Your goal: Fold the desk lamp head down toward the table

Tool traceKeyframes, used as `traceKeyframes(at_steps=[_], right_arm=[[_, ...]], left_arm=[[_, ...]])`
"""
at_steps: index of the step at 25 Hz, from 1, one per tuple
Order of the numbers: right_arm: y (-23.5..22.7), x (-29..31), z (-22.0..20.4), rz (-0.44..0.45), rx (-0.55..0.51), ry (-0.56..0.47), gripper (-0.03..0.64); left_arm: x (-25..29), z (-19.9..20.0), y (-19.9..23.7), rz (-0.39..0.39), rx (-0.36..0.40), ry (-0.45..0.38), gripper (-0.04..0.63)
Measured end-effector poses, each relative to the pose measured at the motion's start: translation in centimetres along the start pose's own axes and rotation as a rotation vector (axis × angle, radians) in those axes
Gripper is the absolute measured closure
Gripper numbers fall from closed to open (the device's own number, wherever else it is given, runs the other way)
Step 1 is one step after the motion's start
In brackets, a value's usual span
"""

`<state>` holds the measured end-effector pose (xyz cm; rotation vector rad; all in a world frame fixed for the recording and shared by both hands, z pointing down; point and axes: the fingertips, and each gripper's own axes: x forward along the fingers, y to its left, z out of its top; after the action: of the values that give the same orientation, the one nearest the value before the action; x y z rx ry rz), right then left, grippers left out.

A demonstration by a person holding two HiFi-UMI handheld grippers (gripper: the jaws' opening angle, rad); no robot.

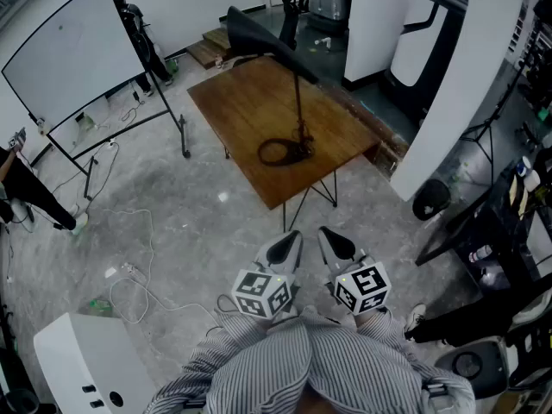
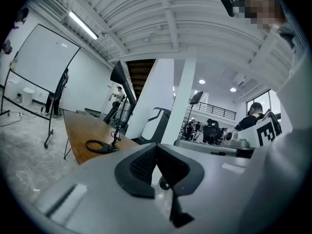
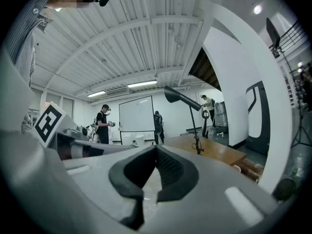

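A black desk lamp stands on the wooden table (image 1: pixel 250 102). Its ring base (image 1: pixel 280 152) lies flat, a thin stem (image 1: pixel 299 102) rises from it, and its long head (image 1: pixel 259 34) is raised and juts out to the left. The left gripper view shows the lamp head (image 2: pixel 121 77) and base (image 2: pixel 100 146) far ahead; the right gripper view shows the head (image 3: pixel 181 97) high above the table. My left gripper (image 1: pixel 291 235) (image 2: pixel 156 146) and right gripper (image 1: pixel 328 233) (image 3: pixel 156 149) are held side by side close to my body, well short of the table. Both are shut and empty.
A whiteboard on a wheeled stand (image 1: pixel 73 54) is left of the table, with cables (image 1: pixel 138 274) trailing over the concrete floor. A white box (image 1: pixel 86 360) sits at the lower left. A white partition (image 1: pixel 466 84) and dark equipment (image 1: pixel 509 231) line the right side. A person (image 1: pixel 26 192) stands at the far left.
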<state>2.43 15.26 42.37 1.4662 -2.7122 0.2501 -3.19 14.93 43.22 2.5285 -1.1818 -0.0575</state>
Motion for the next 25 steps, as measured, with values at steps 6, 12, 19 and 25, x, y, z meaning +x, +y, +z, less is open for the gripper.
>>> traceKeyframes(at_steps=[6,12,19,25], right_arm=[[-0.7,0.4,0.0,-0.003,-0.008,0.008,0.617],[-1.1,1.0,0.2,-0.004,-0.005,0.000,0.617],[-1.9,1.1,0.1,-0.020,-0.025,-0.001,0.617],[-2.2,1.4,-0.7,-0.009,0.005,0.015,0.617]], left_arm=[[0.5,0.3,0.6,0.010,-0.005,-0.010,0.589],[0.6,0.3,1.1,0.012,-0.014,-0.016,0.589],[0.9,0.6,1.9,0.027,-0.012,-0.034,0.589],[1.4,0.6,2.0,0.027,-0.005,-0.024,0.591]])
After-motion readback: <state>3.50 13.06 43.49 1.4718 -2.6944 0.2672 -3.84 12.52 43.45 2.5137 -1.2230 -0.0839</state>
